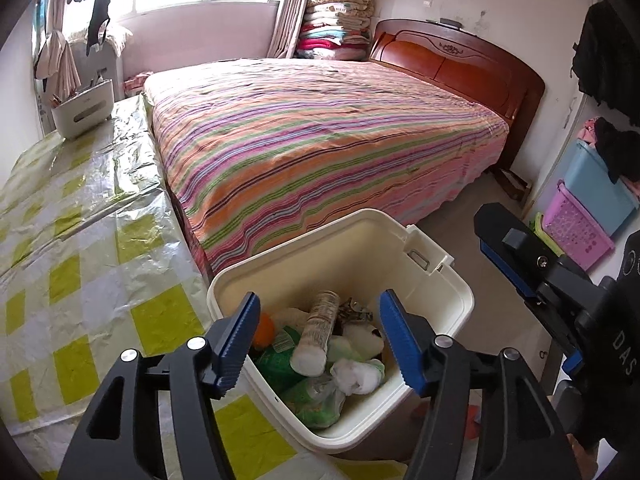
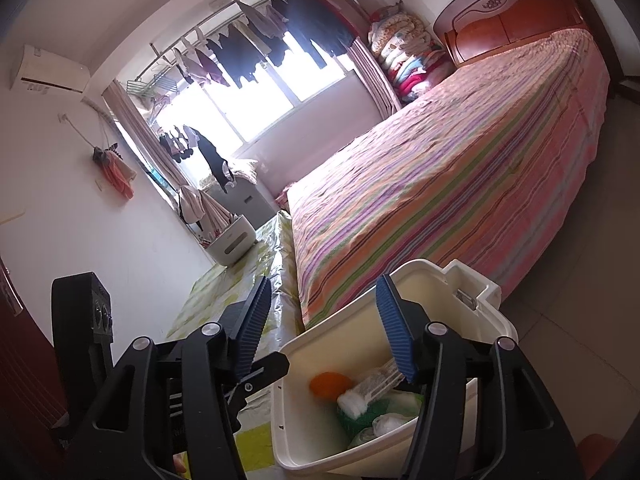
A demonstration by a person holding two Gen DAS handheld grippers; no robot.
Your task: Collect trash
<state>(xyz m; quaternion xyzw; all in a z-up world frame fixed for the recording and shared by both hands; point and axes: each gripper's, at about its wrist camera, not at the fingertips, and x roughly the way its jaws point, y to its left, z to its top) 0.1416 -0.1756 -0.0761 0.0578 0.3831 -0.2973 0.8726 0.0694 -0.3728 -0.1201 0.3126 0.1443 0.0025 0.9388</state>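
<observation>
the cream plastic bin, a smooth rounded-square tub with a thick rolled rim and a hinged latch tab at its 1 o'clock corner, stands just beside the surface, which wears a crinkled glossy sheet checked in yellow-green and white. inside the bin lies mixed trash: a cylindrical tube with a printed label and a white end cap lying on top, a round orange object at 9 o'clock of it, green printed plastic packaging beneath, a wad of white tissue at 5 o'clock, and a dark crumpled piece at 1 o'clock that is too small to name.

the left gripper hangs above the bin's opening, its ribbed blue pads on black arms spread wide, the jaws apart and empty, nothing pressed between them. the right gripper hovers at the bin's near edge, jaws likewise parted with nothing in them, its right pad over the rim.

beyond at 12 o'clock is a bed under a rumpled sheet striped pink, orange, green and purple, with a curved glossy wooden headboard. a small cream container sits at the surface's far end.
</observation>
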